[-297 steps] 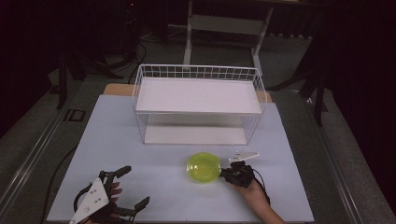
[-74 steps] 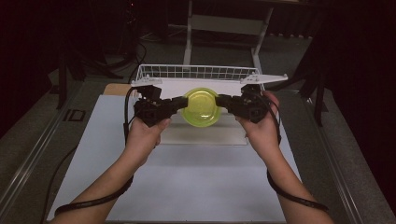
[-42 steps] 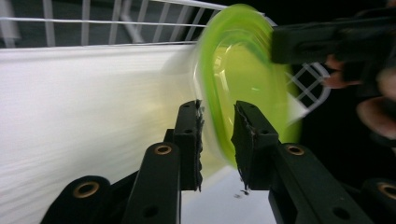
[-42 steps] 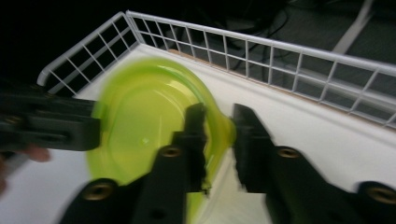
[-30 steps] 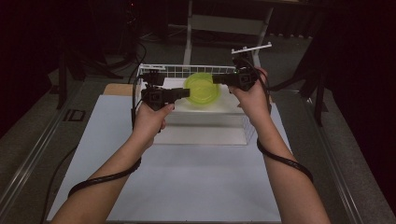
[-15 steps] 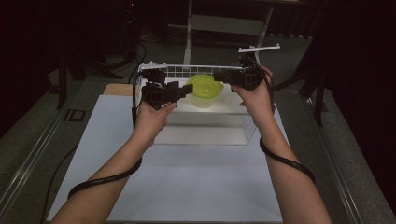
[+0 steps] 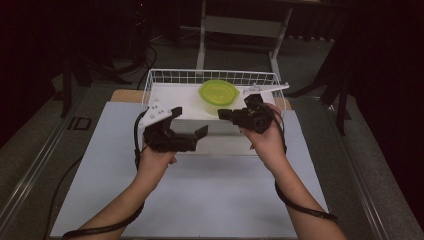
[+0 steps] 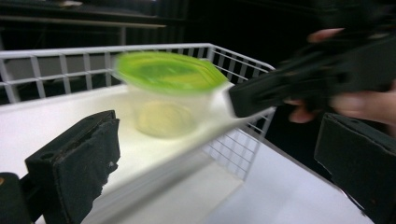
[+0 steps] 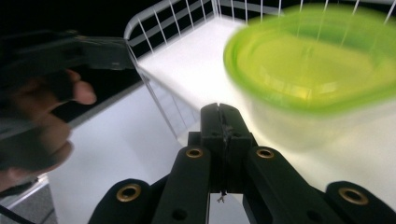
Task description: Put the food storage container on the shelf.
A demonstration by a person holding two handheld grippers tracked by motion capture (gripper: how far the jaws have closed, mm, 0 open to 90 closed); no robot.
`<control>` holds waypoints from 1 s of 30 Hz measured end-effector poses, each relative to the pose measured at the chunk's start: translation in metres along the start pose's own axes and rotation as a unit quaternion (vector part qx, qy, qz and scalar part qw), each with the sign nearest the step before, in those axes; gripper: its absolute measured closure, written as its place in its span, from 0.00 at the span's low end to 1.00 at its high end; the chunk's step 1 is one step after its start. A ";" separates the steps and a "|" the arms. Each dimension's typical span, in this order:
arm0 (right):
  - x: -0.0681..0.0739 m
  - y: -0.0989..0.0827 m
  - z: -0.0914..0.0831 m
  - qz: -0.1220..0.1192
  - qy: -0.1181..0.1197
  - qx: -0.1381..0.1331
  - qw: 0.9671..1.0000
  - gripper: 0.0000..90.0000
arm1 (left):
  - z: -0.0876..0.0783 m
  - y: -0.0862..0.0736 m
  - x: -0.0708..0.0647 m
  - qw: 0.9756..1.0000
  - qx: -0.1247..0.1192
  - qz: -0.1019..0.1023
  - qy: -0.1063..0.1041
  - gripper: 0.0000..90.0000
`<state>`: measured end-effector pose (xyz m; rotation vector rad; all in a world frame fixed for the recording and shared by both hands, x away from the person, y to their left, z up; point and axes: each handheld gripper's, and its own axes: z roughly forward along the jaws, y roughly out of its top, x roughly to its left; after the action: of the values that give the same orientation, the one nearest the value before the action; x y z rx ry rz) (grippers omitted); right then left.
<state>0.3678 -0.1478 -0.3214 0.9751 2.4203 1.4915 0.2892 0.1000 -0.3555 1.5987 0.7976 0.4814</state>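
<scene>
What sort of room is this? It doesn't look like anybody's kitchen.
Probably a lab or recording studio, not a home. A person works cabled grippers, the left gripper and right gripper, over a plain white table. Dark surroundings ring it, with metal stand legs behind the wire basket.

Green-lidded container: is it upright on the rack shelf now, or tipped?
Upright. The container stands on the wire rack's white shelf, green lid flat on top; the left gripper and right gripper are both clear of it.

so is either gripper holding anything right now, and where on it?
Nothing is held. The left gripper is open and empty; the right gripper has its jaws shut on nothing. The green-lidded container sits free on the wire basket shelf.
</scene>
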 end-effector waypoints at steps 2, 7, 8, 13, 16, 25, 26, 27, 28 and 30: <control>-0.004 -0.006 0.005 0.013 -0.006 0.000 1.000 1.00 | -0.002 -0.010 -0.007 1.000 0.005 0.011 -0.002 0.01; -0.017 -0.010 0.011 0.037 -0.033 -0.003 0.999 1.00 | -0.007 -0.027 -0.020 1.000 -0.012 0.009 -0.011 0.01; -0.019 -0.010 0.012 0.039 -0.035 -0.003 0.999 1.00 | -0.009 -0.029 -0.022 1.000 -0.014 0.008 -0.015 0.01; -0.033 -0.009 0.011 0.064 -0.047 -0.014 0.997 0.99 | -0.010 -0.036 -0.027 1.000 -0.012 0.004 -0.023 0.01; -0.040 -0.008 0.012 0.071 -0.057 -0.012 0.996 1.00 | -0.010 -0.035 -0.028 1.000 -0.010 0.007 -0.024 0.01; -0.034 -0.009 0.021 0.065 -0.051 -0.004 0.997 1.00 | -0.009 -0.036 -0.028 1.000 -0.009 0.006 -0.025 0.01; -0.036 -0.007 0.022 0.067 -0.057 -0.005 0.996 1.00 | -0.009 -0.036 -0.029 1.000 -0.007 0.004 -0.025 0.01; -0.037 -0.007 0.023 0.070 -0.059 -0.006 0.996 1.00 | -0.008 -0.036 -0.029 1.000 -0.007 0.004 -0.027 0.01; -0.037 -0.007 0.023 0.070 -0.059 -0.006 0.996 1.00 | -0.008 -0.036 -0.029 1.000 -0.007 0.004 -0.027 0.01; -0.040 -0.005 0.023 0.076 -0.062 -0.008 0.995 1.00 | -0.008 -0.037 -0.030 1.000 -0.006 0.007 -0.027 0.01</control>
<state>0.4070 -0.1557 -0.3456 1.2341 2.2912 1.4462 0.2553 0.0853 -0.3861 1.5995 0.7425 0.4501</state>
